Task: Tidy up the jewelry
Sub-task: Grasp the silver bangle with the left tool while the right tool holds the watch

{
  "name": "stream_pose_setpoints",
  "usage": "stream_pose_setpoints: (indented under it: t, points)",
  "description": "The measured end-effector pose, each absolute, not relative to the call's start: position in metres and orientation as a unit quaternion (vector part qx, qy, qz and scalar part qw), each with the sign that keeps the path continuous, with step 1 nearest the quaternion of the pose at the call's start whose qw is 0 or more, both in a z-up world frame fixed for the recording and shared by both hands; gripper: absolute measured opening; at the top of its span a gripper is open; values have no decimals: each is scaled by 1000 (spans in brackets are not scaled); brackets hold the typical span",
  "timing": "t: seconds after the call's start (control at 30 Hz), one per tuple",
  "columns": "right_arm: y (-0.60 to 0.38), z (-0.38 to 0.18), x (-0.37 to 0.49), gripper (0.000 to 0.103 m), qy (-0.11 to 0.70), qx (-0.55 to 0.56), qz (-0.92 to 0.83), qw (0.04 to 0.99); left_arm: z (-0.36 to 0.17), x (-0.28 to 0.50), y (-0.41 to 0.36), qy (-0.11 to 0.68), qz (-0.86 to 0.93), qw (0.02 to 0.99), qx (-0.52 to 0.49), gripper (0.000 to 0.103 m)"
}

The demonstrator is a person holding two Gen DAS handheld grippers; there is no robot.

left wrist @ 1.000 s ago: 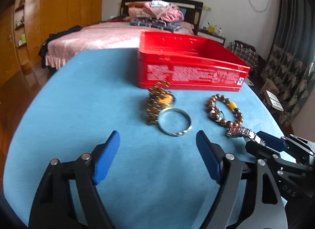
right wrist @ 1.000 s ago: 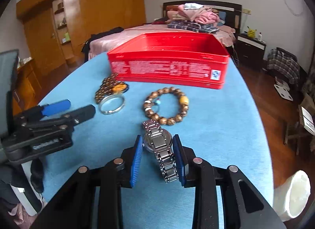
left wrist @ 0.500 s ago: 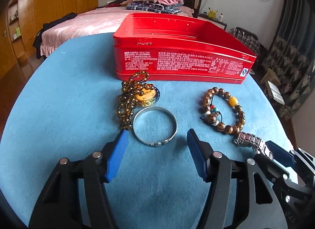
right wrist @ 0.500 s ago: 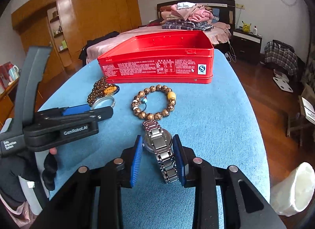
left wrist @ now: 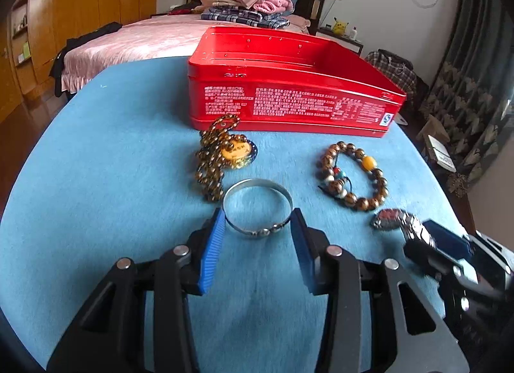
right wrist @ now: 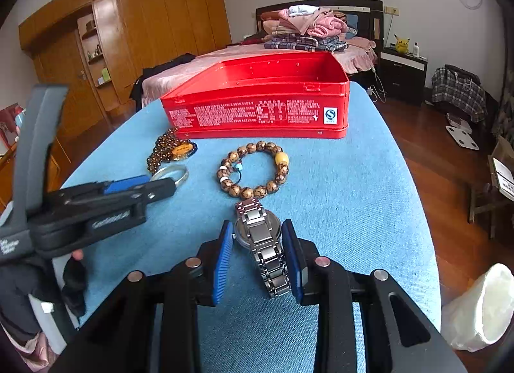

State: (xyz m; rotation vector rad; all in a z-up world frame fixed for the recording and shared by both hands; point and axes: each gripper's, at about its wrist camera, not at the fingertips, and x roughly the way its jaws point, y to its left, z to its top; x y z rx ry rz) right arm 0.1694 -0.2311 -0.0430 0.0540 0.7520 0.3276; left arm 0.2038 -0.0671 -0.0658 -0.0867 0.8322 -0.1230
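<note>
**Two grippers closing in on a bangle and a watch**

On a blue tablecloth, the left gripper rests low with its blue fingers apart, one on each side of a silver bangle. The pads sit right at the bangle's outer edges; whether they press on it cannot be told. The right gripper has its fingers drawn in on either side of a steel watch, touching or nearly touching its case, the strap trailing back between them. Just beyond the watch lies a wooden bead bracelet with one yellow bead. Left of it, a heap of dark bead necklace with a gold pendant sits just in front of an open red tin box.
</note>
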Motion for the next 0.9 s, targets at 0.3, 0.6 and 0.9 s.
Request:
stream_pose_setpoints:
  t: [0.3,0.6,0.9]
  points:
    - [-226,-39,164,31,370,25,156,916,-61,180,-62,388,-61,919,-32,40]
    - [-223,-26,159,31,354,30,156,921,-46,170,-56,364,-68,928,-33,1]
    - [-220,-34,160,31,367,32,163,915,-69,174,-49,400,-80,912,-48,55]
